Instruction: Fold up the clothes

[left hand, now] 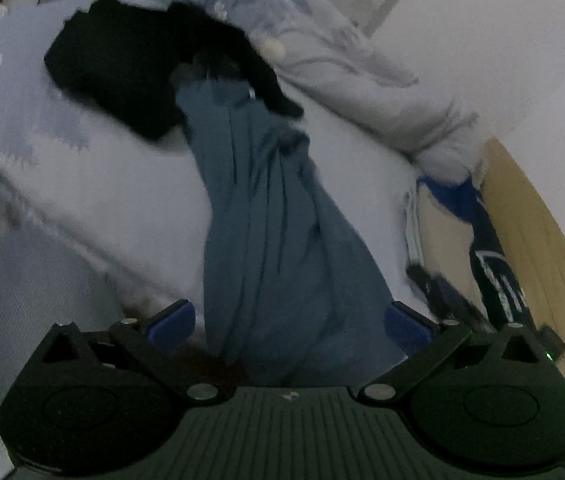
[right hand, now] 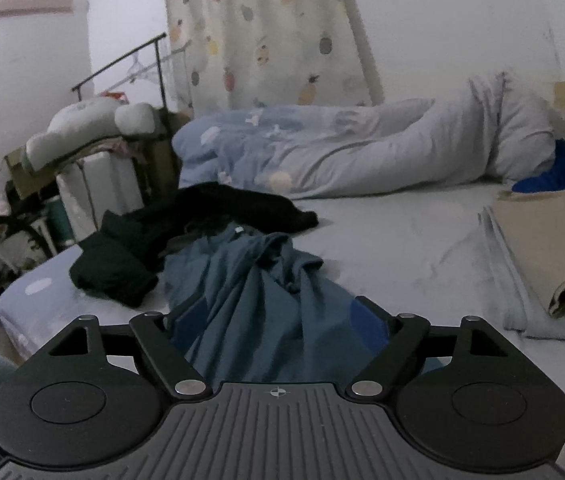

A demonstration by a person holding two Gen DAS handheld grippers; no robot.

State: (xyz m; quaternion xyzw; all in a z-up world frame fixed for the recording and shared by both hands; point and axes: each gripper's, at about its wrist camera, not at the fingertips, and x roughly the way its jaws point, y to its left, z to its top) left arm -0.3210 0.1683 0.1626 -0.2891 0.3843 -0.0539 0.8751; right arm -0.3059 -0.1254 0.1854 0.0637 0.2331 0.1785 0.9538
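Your left tool (left hand: 289, 322) stands wide open with the crumpled blue garment (left hand: 266, 216) running between its pads, ungripped. Your right tool (right hand: 272, 318) is open over the same cloth too. The garment lies bunched on the bed (right hand: 402, 248), touching a black garment (right hand: 162, 236). You seem to be starting: next, find two edges and spread it flat.

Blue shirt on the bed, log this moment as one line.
blue shirt: crumpled, unfolded | left hand-held gripper: open | right hand-held gripper: open | black garment: touching shirt
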